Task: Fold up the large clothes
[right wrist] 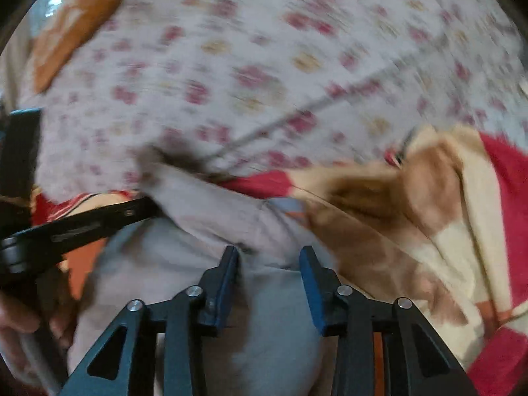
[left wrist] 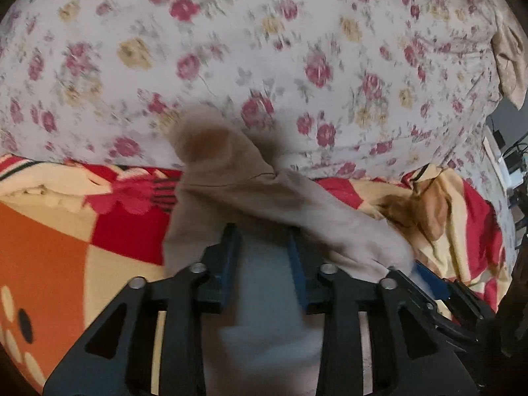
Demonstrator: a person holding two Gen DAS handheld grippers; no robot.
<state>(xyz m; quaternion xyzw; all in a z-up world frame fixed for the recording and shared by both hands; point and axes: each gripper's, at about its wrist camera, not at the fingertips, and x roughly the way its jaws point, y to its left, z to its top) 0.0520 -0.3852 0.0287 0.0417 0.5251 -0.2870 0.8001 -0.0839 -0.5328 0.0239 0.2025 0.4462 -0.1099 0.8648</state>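
A beige-grey garment hangs bunched in front of my left gripper, whose blue-padded fingers hold a fold of it between them. The right gripper shows at the lower right of the left wrist view, by the same cloth. In the right wrist view the garment fills the lower middle. My right gripper has its jaws apart with cloth lying between and under them; a grip is not clear. The left gripper reaches in from the left, touching the garment. Both views are blurred.
A white floral bedsheet covers the far half. A red, orange and cream blanket lies below the garment, bunched at the right. An orange pillow lies at the far left. A hand holds the left gripper's handle.
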